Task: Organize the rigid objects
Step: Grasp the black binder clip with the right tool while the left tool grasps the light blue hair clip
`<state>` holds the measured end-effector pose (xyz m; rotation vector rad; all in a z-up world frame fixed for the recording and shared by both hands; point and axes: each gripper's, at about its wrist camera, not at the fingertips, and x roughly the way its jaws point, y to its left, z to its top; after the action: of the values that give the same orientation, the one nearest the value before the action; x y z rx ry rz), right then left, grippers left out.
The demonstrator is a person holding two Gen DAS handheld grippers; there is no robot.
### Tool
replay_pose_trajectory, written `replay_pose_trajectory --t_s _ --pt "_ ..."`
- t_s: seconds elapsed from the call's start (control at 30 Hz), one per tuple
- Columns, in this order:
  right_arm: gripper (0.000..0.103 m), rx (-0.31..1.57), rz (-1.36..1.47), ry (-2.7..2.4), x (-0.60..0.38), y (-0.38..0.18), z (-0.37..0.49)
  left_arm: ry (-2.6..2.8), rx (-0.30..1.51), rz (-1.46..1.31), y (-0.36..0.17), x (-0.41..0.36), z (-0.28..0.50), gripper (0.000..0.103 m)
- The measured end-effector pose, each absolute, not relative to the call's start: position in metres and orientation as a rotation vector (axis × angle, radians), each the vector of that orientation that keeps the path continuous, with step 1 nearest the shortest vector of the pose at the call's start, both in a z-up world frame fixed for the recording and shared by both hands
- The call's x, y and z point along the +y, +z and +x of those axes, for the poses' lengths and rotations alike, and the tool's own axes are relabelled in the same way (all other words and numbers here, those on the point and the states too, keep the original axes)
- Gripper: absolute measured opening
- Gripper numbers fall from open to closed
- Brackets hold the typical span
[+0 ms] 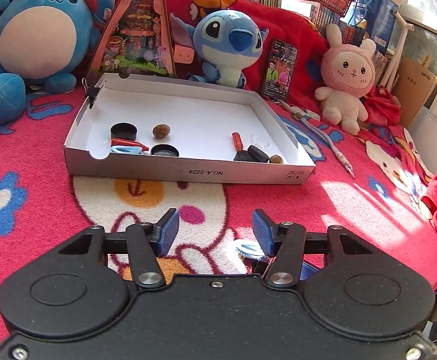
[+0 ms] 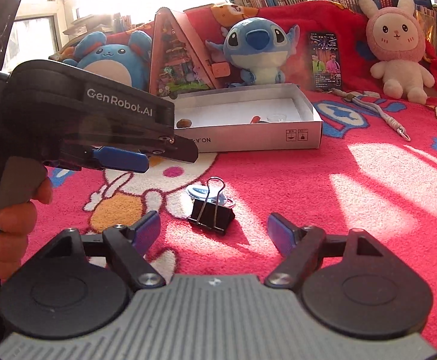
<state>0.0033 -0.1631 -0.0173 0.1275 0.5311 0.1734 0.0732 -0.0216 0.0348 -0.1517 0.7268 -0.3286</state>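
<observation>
A shallow white cardboard box (image 1: 188, 171) (image 2: 248, 138) lies on the red blanket and holds several small items: black round lids (image 1: 123, 130), a brown stone (image 1: 161, 130), a red piece (image 1: 237, 141) and a clear dish (image 1: 260, 141). My left gripper (image 1: 215, 234) hovers open in front of the box with nothing between its fingers. It also shows at the left of the right wrist view (image 2: 128, 157), held by a hand (image 2: 5, 210). A black binder clip (image 2: 211, 217) lies on the blanket just ahead of my open right gripper (image 2: 213, 234). Behind the clip sits a pale blue oval piece (image 2: 198, 192) (image 1: 248, 247).
Plush toys line the back: a blue round one (image 1: 41, 39), a blue big-eared one (image 1: 233, 42) and a pink rabbit (image 1: 347, 75). A triangular toy house (image 1: 137, 30) and a phone (image 1: 281, 70) stand behind the box. A grey cord (image 1: 326, 138) lies at its right.
</observation>
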Motion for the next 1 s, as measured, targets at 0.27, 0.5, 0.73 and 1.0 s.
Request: replay_pose_trajectory --t_s 0.27,0.5,0.73,1.0 --pt "0.039 0.544 0.102 0.143 -0.168 -0.015 0.007 -0.321 0.743 -0.149 0.025 -0.014 0.07 0.052" --pt "0.039 0.541 0.044 0.072 -0.201 -0.013 0.002 -0.367 0.751 -0.108 0.016 -0.035 0.059 0.053" --pt "0.077 0.485 0.091 -0.007 -0.229 -0.012 -0.003 -0.37 0.708 -0.057 0.009 -0.069 0.052 0.061" --pt "0.082 0.488 0.08 -0.062 -0.22 -0.021 -0.009 -0.351 0.666 0.029 0.008 -0.079 0.052 0.036"
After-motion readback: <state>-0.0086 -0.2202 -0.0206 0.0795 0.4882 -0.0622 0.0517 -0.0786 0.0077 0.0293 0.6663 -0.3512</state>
